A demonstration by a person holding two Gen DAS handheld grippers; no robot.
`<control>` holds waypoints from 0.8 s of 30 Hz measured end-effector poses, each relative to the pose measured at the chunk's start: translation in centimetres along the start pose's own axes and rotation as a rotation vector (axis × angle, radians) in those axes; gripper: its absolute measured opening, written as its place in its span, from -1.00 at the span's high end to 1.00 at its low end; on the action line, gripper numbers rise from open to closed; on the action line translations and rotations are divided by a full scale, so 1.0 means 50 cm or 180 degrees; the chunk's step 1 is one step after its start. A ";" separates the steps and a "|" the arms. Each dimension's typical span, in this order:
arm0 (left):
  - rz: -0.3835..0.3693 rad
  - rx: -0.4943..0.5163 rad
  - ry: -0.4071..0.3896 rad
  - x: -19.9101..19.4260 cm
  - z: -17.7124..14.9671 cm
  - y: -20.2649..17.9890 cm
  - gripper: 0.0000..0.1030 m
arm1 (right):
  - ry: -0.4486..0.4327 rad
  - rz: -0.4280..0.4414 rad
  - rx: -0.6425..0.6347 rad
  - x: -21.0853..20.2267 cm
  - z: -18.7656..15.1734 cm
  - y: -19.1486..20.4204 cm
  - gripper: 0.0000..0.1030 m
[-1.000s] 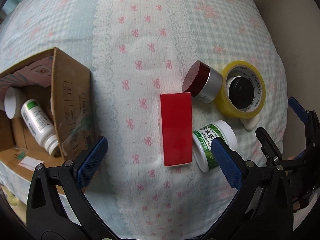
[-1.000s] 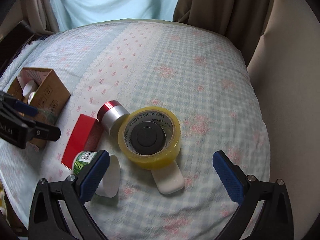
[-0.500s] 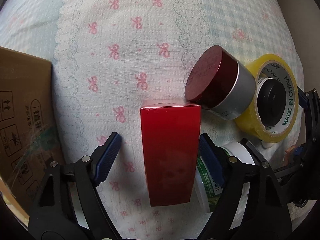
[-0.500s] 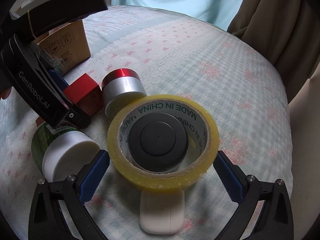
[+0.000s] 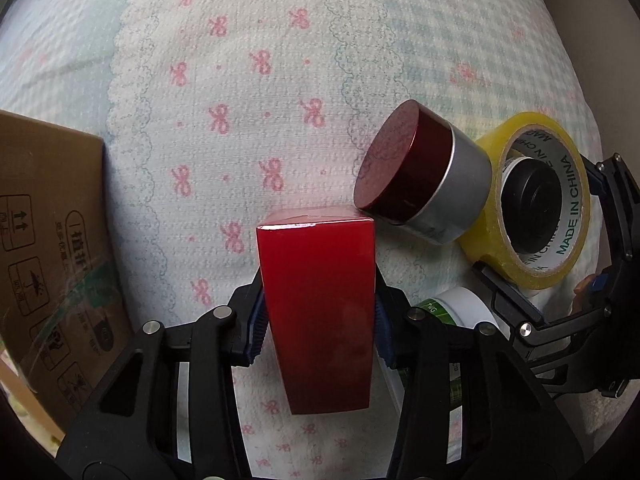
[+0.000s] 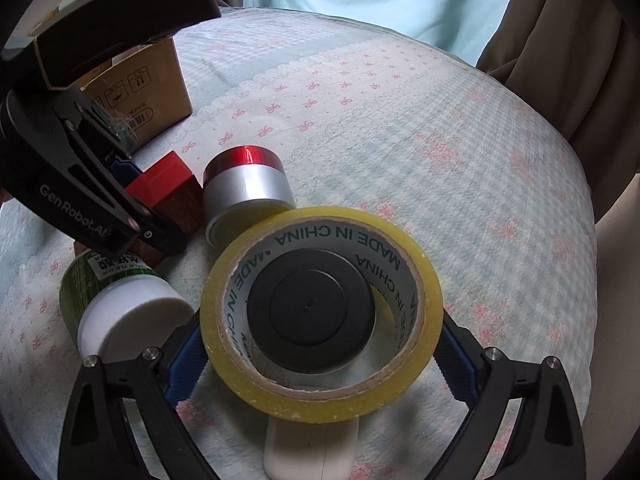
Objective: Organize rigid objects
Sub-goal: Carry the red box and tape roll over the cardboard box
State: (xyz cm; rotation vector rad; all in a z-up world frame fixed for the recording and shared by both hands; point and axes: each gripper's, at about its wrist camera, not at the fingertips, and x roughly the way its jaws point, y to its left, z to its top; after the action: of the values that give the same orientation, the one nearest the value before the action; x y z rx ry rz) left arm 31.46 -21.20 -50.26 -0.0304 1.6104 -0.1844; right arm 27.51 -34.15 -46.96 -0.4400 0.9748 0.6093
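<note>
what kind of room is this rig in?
Probably a bedroom: the items lie on a soft patterned bedspread, with curtains hanging behind, and a cardboard box serving as the bin.

A glossy red box (image 5: 320,312) lay lengthwise on the bed, its far corner touching a red-lidded silver jar (image 5: 424,172) tipped on its side. The jar leaned against a yellow tape roll (image 6: 320,312) that ringed a black cap (image 6: 310,306). A green-labelled, white-capped bottle (image 6: 116,308) lay on its side just beside the roll.
</note>
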 end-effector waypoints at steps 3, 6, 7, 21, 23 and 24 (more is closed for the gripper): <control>-0.0068 0.0022 -0.0010 -0.018 -0.005 0.013 0.25 | 0.0007 0.0016 0.0094 -0.008 -0.001 -0.002 -0.86; -0.0128 0.0001 -0.0051 -0.042 -0.009 0.027 0.27 | -0.0001 0.0020 0.0175 -0.021 0.000 -0.004 -0.86; -0.0133 -0.0010 -0.0069 -0.052 -0.008 0.033 0.27 | -0.0004 0.0002 0.0192 -0.027 0.003 -0.003 -0.86; -0.0219 -0.0110 -0.0495 -0.282 -0.044 0.071 0.27 | -0.0200 -0.0225 0.0881 -0.203 0.065 0.006 -0.86; -0.0242 -0.0116 -0.0592 -0.327 -0.067 0.088 0.27 | -0.0240 -0.0247 0.0955 -0.243 0.081 0.010 -0.86; -0.0256 -0.0113 -0.0642 -0.352 -0.080 0.095 0.27 | -0.0258 -0.0264 0.0975 -0.262 0.090 0.014 -0.86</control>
State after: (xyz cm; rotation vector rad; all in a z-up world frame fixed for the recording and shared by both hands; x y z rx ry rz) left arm 28.80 -13.74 -33.33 -0.1373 1.4120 -0.2081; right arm 24.38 -34.56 -33.47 -0.1811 0.9489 0.3911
